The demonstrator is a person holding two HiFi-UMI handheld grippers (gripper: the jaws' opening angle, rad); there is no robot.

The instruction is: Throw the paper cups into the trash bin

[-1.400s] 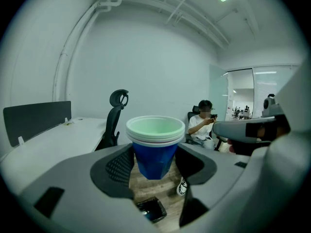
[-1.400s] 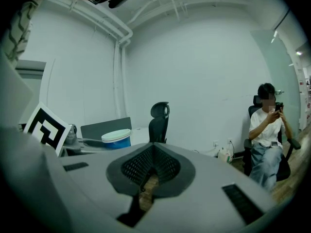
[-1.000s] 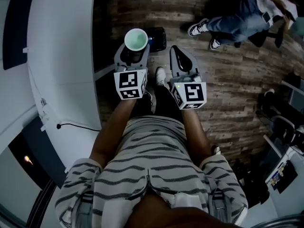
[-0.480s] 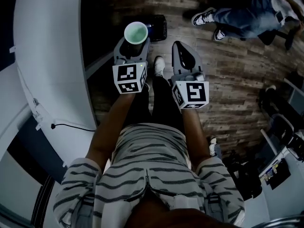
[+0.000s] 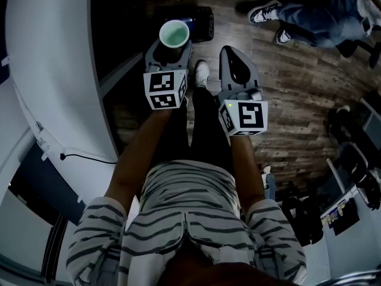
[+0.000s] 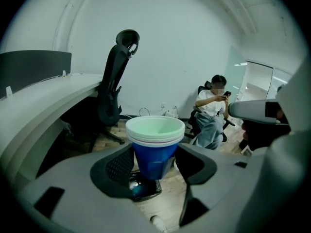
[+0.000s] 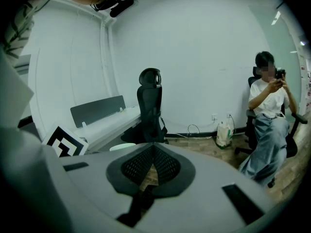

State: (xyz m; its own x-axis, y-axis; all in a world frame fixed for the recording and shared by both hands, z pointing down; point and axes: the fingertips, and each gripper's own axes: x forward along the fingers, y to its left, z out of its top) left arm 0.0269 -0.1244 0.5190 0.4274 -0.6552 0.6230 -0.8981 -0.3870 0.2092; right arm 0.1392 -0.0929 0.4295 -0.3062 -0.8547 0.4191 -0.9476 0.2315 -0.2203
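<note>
A stack of blue paper cups with white rims and a pale green inside stands upright between my left gripper's jaws, which are shut on its sides. In the head view the cups hang beside the left edge of a black-lined trash bin on the wood floor. The bin shows just below the cups in the left gripper view. My right gripper is to the right of the left one. Its jaws are shut with nothing between them. The cup rim peeks in at its left.
A curved white desk runs along the left, with a black office chair tucked against it. A seated person with a phone sits at the back right. My own shoe stands close behind the bin. Dark clutter lines the right edge.
Both grippers have sunk toward the floor, the left one still carrying the cups. The cups and bin have slid toward the top of the head view.
</note>
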